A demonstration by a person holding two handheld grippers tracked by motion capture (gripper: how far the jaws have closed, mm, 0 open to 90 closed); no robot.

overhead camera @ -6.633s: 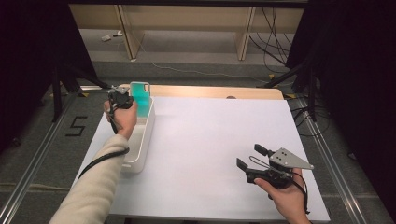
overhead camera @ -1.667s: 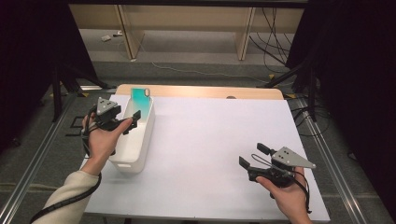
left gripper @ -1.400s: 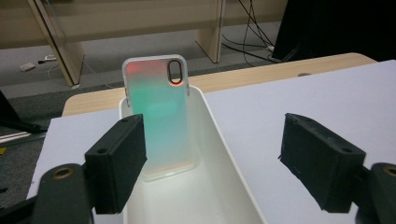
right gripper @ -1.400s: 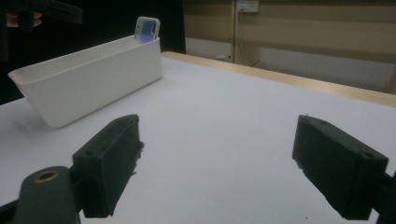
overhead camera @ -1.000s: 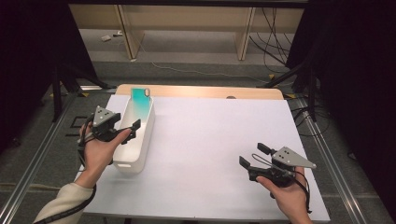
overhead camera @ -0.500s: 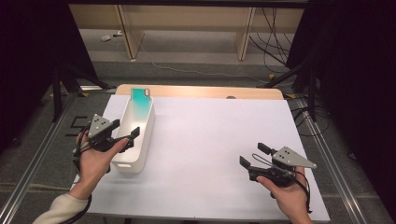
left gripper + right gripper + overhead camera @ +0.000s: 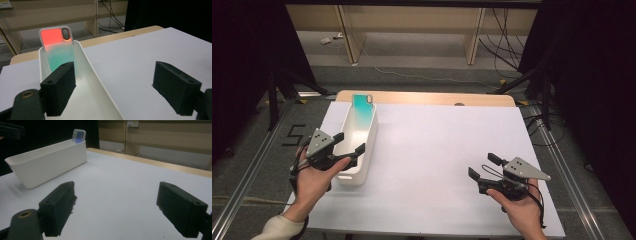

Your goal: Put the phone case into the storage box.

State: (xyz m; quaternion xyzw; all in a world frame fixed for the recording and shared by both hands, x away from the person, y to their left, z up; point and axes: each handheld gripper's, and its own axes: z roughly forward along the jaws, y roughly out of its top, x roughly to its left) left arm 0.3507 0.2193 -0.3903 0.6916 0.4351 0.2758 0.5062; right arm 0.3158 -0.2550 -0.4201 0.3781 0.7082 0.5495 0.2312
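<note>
A long white bin lies along the left side of the white table. A phone case, teal fading to orange at the top, stands upright against the bin's far end. My left gripper hovers over the bin's near end, well short of the case. Its jaws have just been opening and hold nothing. In the left gripper view one jaw hangs over the bin and the other over the table. My right gripper stands open above the bare table at the right, empty.
A wooden strip runs along the table's far edge, with floor, cables and shelf legs beyond. Metal rails flank the table on both sides. The white bin sits far to the left of my right gripper.
My left hand has drawn back along the bin from its far end, where the case stands, toward the near end. The right hand has stayed where it was.
</note>
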